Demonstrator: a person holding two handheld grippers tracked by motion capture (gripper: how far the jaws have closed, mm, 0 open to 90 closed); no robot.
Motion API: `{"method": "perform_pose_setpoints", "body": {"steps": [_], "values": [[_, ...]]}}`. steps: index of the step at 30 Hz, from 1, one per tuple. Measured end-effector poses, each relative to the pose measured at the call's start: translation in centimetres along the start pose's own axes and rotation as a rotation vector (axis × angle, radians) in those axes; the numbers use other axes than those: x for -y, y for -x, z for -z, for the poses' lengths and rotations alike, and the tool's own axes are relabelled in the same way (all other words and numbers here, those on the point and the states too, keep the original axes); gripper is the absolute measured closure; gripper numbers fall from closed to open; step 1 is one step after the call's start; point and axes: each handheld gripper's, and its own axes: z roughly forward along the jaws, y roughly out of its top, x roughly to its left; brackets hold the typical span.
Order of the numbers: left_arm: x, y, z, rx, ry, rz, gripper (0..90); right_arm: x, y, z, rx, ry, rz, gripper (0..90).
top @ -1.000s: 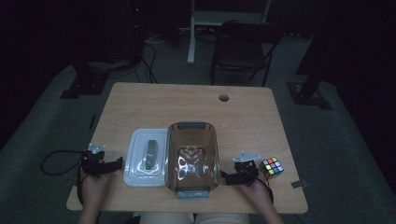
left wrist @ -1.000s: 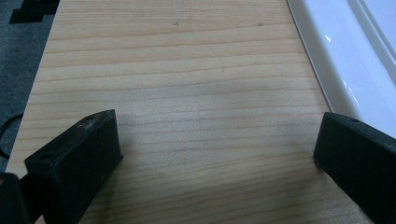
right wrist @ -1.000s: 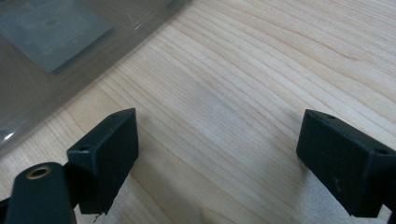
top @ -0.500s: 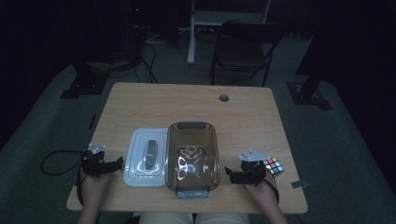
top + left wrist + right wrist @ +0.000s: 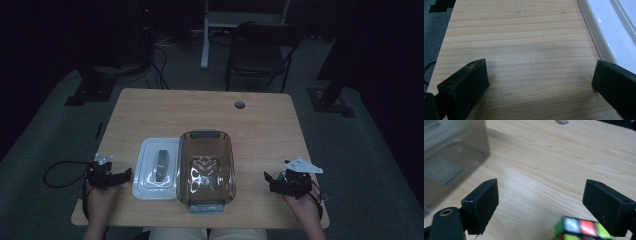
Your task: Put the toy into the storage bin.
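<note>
Right gripper view is showing the right gripper (image 5: 541, 202) hovering low over the wooden table (image 5: 554, 157), jaws spread wide and holding nothing, with a colour cube (image 5: 580, 228) lying between them, close to the right-hand jaw, and a smoky clear container (image 5: 451, 152) sitting ahead to its left. Left gripper view is showing the left gripper (image 5: 540, 82) gaping equally wide and empty, a white lid (image 5: 609, 30) lying just beyond its right-hand jaw.
</note>
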Motion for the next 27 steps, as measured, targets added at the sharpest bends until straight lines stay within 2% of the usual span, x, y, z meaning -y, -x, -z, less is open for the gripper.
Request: {"method": "perform_pose_setpoints", "body": {"steps": [6,10,16,17,21,27], "values": [[0.0,0.0,0.0,0.000,0.000,0.000,1.2,1.0,2.1,1.7,0.057,0.014,-0.051,12.5],[0.0,0.0,0.0,0.000,0.001,0.001,1.2,1.7,2.9,2.3,0.066,0.010,-0.081,12.1],[0.0,0.0,0.0,0.000,0.000,0.000,1.2,2.9,3.2,2.3,0.070,-0.012,-0.100,12.5],[0.0,0.0,0.0,0.000,0.000,0.000,1.2,3.4,3.3,2.3,0.087,-0.018,-0.105,12.2],[0.0,0.0,0.0,0.000,0.000,0.000,1.2,4.4,3.5,2.1,0.106,-0.032,-0.126,12.1],[0.0,0.0,0.0,0.000,0.000,0.000,1.2,5.5,3.7,1.6,0.103,-0.051,-0.153,12.2]]}}
